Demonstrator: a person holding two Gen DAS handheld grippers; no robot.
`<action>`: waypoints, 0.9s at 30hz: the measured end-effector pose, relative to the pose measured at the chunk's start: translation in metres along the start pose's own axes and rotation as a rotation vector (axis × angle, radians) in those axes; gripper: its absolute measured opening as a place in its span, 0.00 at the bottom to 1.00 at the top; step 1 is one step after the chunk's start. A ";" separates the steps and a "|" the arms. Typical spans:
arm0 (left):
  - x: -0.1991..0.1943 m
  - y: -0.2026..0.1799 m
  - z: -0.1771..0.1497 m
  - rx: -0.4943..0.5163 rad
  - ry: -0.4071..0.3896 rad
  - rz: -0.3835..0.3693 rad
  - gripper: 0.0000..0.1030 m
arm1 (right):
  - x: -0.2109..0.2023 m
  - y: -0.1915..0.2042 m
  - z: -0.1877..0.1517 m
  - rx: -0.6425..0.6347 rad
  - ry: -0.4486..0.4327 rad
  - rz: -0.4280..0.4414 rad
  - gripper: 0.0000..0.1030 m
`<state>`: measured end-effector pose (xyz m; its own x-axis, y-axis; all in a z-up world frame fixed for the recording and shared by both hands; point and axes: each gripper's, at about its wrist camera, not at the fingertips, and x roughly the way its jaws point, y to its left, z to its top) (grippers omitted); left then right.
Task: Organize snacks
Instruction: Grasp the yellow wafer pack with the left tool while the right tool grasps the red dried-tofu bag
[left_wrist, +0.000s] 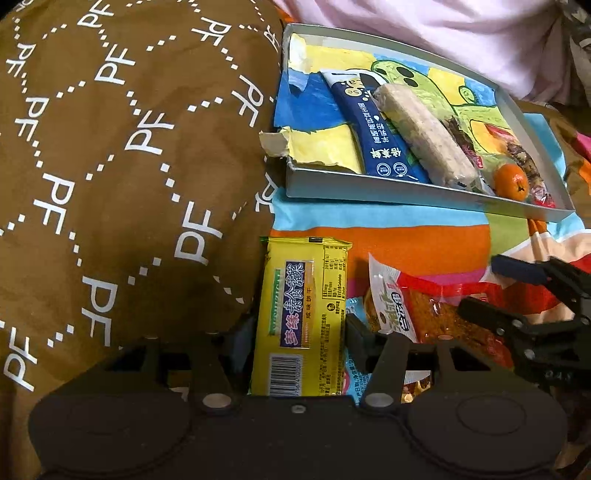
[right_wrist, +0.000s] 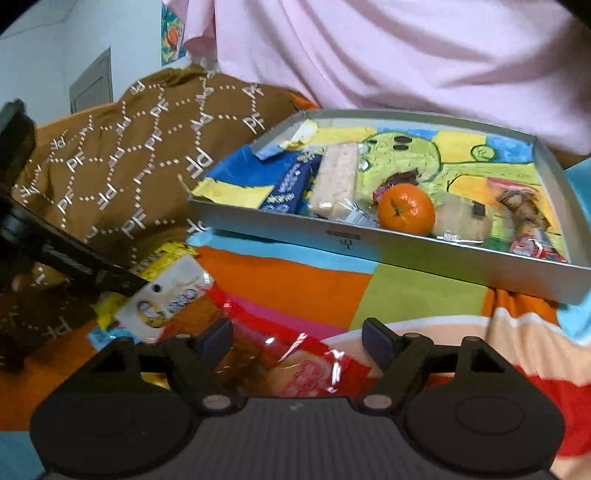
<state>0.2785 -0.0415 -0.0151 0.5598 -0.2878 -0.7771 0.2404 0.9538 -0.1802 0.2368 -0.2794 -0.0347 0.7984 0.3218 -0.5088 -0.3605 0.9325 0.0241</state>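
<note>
The brown pillow (left_wrist: 122, 177) is the biggest thing here and it bulges against the left side of the left gripper (left_wrist: 299, 332). It crowds that side, so any lift should go away from it. Beyond both grippers stands the tray (left_wrist: 417, 190) on the striped sheet (left_wrist: 406, 243). Inside it there are already a blue packet (left_wrist: 373, 125), a pale bar (left_wrist: 424, 136), a mandarin (left_wrist: 511, 181) and some smaller wrapped things at the far right end.

Between the jaws of the left gripper lies the yellow cracker pack (left_wrist: 303, 314). The pads seem to press on its long edges, so I judge it is pinched. It looks flat, light and quite stiff, but the crackers inside will probably break if squeezed hard. The grip across the narrow width looks right.

The right gripper (right_wrist: 299, 336) has its jaws spread, and the red bag (right_wrist: 291, 354) lies between them without touching. This bag looks soft and glossy, so it may slip and crinkle; it seems best to take it at the middle. Its white top end lies just beside the yellow pack, so the two could drag on each other.
</note>
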 end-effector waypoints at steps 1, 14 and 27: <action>0.000 0.001 0.000 -0.002 0.001 -0.007 0.51 | 0.001 -0.004 -0.001 0.022 0.011 0.029 0.81; -0.010 0.000 -0.010 0.001 0.041 -0.010 0.49 | -0.010 0.010 -0.010 -0.007 0.194 0.175 0.81; -0.025 -0.004 -0.033 0.050 0.064 -0.018 0.49 | -0.031 0.054 -0.021 -0.188 0.254 0.184 0.91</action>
<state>0.2374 -0.0355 -0.0142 0.5035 -0.2971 -0.8113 0.2900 0.9426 -0.1653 0.1830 -0.2425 -0.0357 0.5756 0.4081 -0.7086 -0.5881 0.8087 -0.0120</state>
